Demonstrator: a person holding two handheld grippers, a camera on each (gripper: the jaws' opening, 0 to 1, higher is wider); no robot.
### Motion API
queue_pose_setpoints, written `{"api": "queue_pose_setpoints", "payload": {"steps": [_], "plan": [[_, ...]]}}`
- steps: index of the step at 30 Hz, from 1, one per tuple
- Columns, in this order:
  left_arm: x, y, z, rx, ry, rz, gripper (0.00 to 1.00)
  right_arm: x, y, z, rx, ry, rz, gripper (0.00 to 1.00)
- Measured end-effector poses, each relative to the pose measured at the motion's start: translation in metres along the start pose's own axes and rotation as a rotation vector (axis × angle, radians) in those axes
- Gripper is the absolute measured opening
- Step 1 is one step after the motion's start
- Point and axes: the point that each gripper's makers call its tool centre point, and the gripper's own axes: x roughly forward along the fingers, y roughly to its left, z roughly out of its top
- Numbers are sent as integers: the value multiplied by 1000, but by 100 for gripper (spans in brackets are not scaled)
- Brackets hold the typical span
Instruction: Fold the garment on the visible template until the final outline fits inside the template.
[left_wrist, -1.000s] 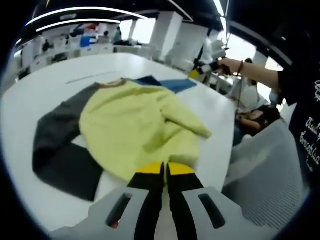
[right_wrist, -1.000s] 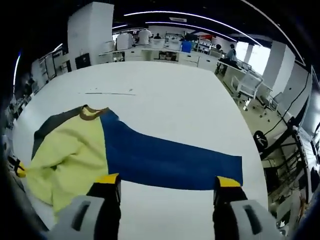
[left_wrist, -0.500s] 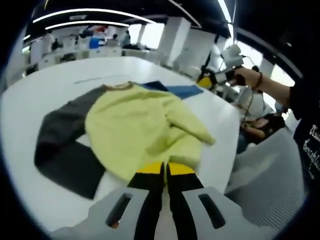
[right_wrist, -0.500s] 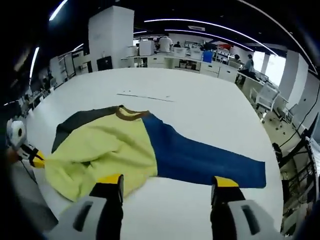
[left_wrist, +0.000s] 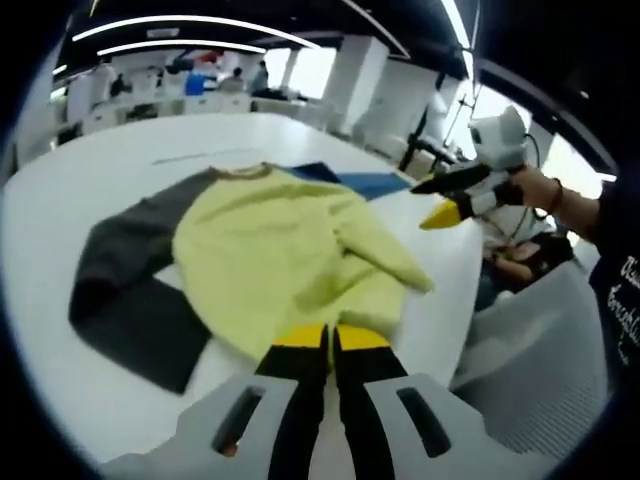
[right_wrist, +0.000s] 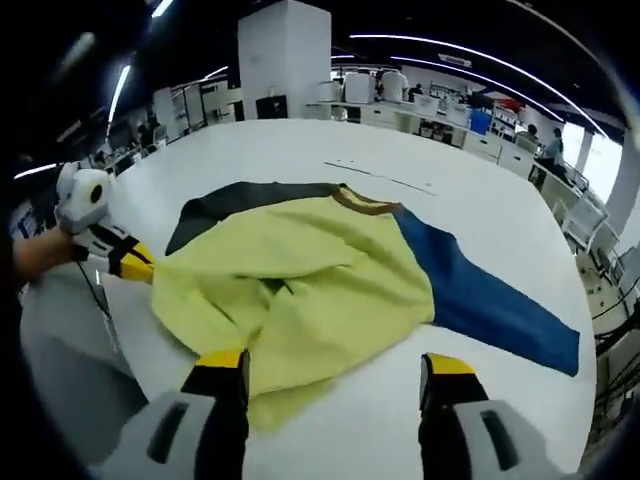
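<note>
A sweater lies on the white table (left_wrist: 60, 190): yellow body (left_wrist: 280, 250), dark grey sleeve (left_wrist: 120, 290) spread to the left, blue sleeve (left_wrist: 355, 180) stretched out at the far side. Its other yellow sleeve (left_wrist: 385, 255) lies folded over the body. My left gripper (left_wrist: 330, 338) is shut at the yellow hem, which reaches its tips. Seen from the right gripper view, the left gripper (right_wrist: 135, 262) touches a pulled-out corner of the sweater (right_wrist: 300, 270). My right gripper (right_wrist: 330, 368) stands open above the near yellow edge, and my right gripper (left_wrist: 450, 205) hangs over the table's right side.
A thin dark line (right_wrist: 380, 175) is marked on the table beyond the brown collar (right_wrist: 362, 203). The table's rim (right_wrist: 70, 330) runs close to the left gripper. Office desks and a white pillar (right_wrist: 285, 60) stand behind. A seated person (left_wrist: 525, 240) is off the table's right.
The right gripper has swung from over the blue sleeve to over the yellow body, coming lower and nearer in the left gripper view. The left gripper has stayed shut at the hem.
</note>
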Motion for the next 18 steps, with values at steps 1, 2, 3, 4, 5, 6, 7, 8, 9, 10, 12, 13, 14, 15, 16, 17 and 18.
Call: {"api": "queue_pose_setpoints", "payload": {"steps": [1, 2, 3, 4, 5, 6, 7, 8, 9, 10, 12, 13, 14, 15, 16, 17, 18], "plan": [[0, 0, 0, 0, 0, 1, 0, 0, 4, -2, 1, 1, 10, 67], [0, 0, 0, -1, -1, 1, 0, 0, 8, -4, 13, 4, 20, 67], [0, 0, 0, -4, -3, 2, 0, 0, 15, -5, 23, 0, 44, 67], [-1, 0, 0, -4, -5, 4, 0, 1, 18, -6, 28, -4, 49, 67], [-1, 1, 0, -4, -6, 4, 0, 1, 20, -9, 33, -2, 51, 67], [-2, 1, 0, -6, -6, 5, 0, 2, 25, -13, 39, 7, 58, 66], [-2, 1, 0, -9, -7, 6, 0, 2, 27, -16, 42, 9, 63, 66], [-2, 1, 0, -11, -8, 6, 0, 3, 32, -19, 44, 12, 66, 65], [-2, 2, -1, -17, -9, 5, 0, 3, 35, -22, 39, 16, 71, 63], [-2, 2, -1, -20, -10, 5, 0, 3, 38, -25, 32, 18, 76, 62], [-2, 2, -1, -21, -10, 6, 0, 6, 44, -32, 8, 20, 84, 57], [-2, 2, -1, -19, -9, 6, 0, 7, 47, -35, -2, 26, 97, 55], [-2, 2, -1, -18, -7, 6, 0, 8, 50, -37, -12, 28, 106, 53], [-2, 2, -1, -17, -7, 7, 0, 10, 52, -41, -19, 34, 107, 50], [-2, 2, -1, -18, -7, 7, 0, 11, 54, -45, -32, 43, 114, 48], [-2, 2, -2, -19, -7, 7, 0, 12, 55, -48, -45, 52, 114, 44], [-2, 2, -2, -19, -6, 8, 0, 12, 55, -51, -49, 58, 110, 41]]}}
